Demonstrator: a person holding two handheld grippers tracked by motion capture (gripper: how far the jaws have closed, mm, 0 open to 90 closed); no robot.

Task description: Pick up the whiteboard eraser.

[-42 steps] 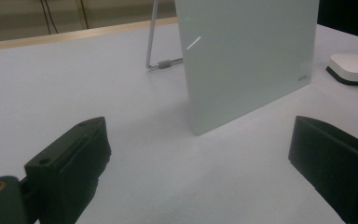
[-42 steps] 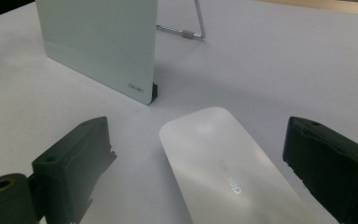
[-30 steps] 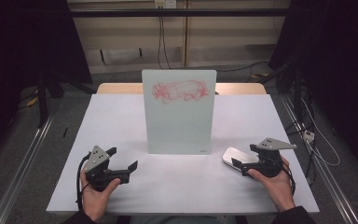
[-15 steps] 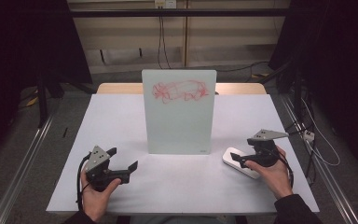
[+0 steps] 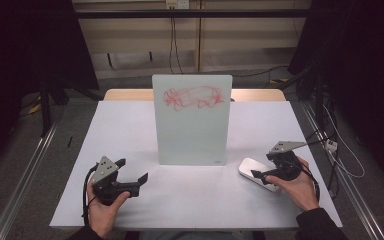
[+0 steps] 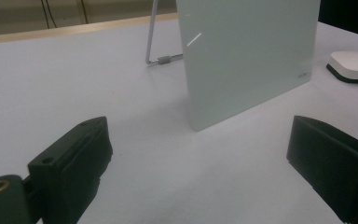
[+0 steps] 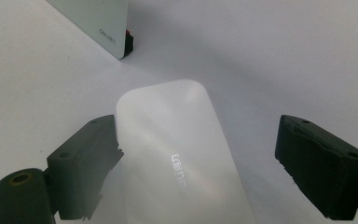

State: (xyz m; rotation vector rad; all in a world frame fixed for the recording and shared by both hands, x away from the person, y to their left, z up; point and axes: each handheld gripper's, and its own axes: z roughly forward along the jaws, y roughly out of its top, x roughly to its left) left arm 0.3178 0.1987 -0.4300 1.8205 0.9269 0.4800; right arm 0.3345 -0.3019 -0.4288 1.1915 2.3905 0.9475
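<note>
A pale glass whiteboard [image 5: 192, 120] stands upright mid-table with a red scribble near its top; it also appears in the left gripper view [image 6: 247, 60] and its corner in the right gripper view [image 7: 98, 23]. A white eraser [image 5: 255, 172] lies flat to the board's right. My right gripper [image 5: 262, 165] straddles the eraser [image 7: 177, 154]; its jaws have just been closing, with one jaw at the eraser's edge and the other still apart from it. My left gripper [image 5: 131, 170] rests on the table at front left, open and empty [image 6: 200, 154].
The white table [image 5: 130, 125] has bare surface in front of and beside the board. A wire stand [image 6: 156, 46] props the board from behind. Metal rails [image 5: 25, 170] run along the left floor, and cables [image 5: 330, 145] lie off the right edge.
The right gripper has edged over the eraser and its jaws have narrowed around it. The left gripper and the board have not moved.
</note>
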